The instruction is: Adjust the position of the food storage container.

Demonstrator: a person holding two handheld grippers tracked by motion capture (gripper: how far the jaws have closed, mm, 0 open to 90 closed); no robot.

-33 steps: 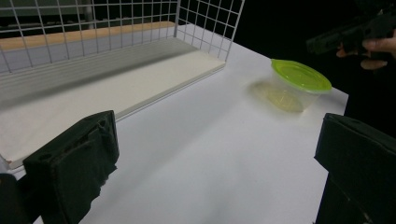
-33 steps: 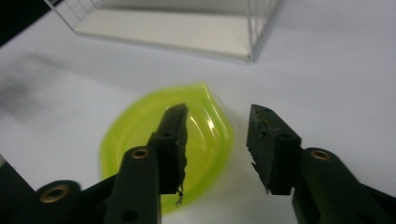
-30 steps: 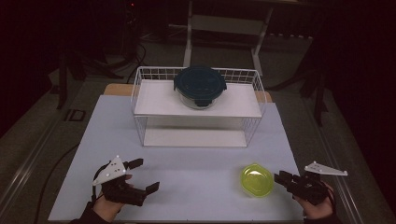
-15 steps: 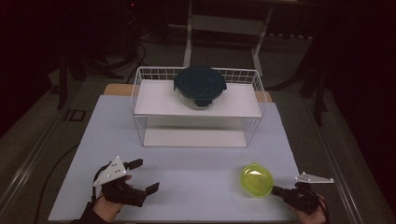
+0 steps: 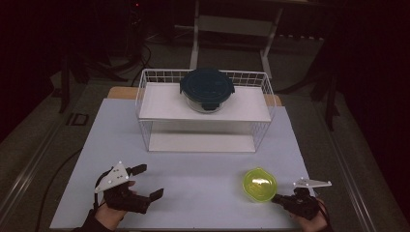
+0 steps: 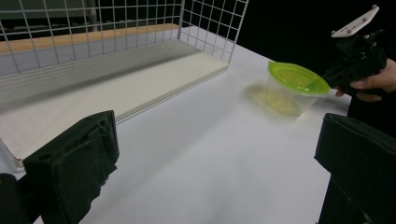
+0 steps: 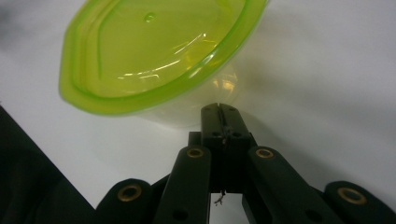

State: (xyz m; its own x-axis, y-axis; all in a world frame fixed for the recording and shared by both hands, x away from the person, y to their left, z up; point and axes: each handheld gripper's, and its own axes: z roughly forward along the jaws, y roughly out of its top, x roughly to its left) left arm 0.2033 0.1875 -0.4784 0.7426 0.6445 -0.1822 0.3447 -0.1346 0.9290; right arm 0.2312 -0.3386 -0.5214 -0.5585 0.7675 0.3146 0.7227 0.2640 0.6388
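Note:
A small clear container with a lime-green lid (image 5: 259,183) stands on the white table top at the front right; it is also in the left gripper view (image 6: 296,79). My right gripper (image 5: 275,197) lies low just to its right, jaws pressed together with nothing between them. In the right gripper view the closed tip (image 7: 219,110) sits right at the container's clear wall under the lid rim (image 7: 154,51); I cannot tell if it touches. My left gripper (image 5: 149,181) rests at the front left, open and empty, its pads (image 6: 70,163) wide apart.
A white wire rack (image 5: 145,96) with two white shelves stands at the back middle. On its top shelf sits a glass container with a dark blue lid (image 5: 207,89). The table's near edge runs just below both hands, and dark floor surrounds the table.
My right gripper has sunk and drawn back toward the near edge, and its jaws have closed. The green-lidded container and my left gripper have stayed put.

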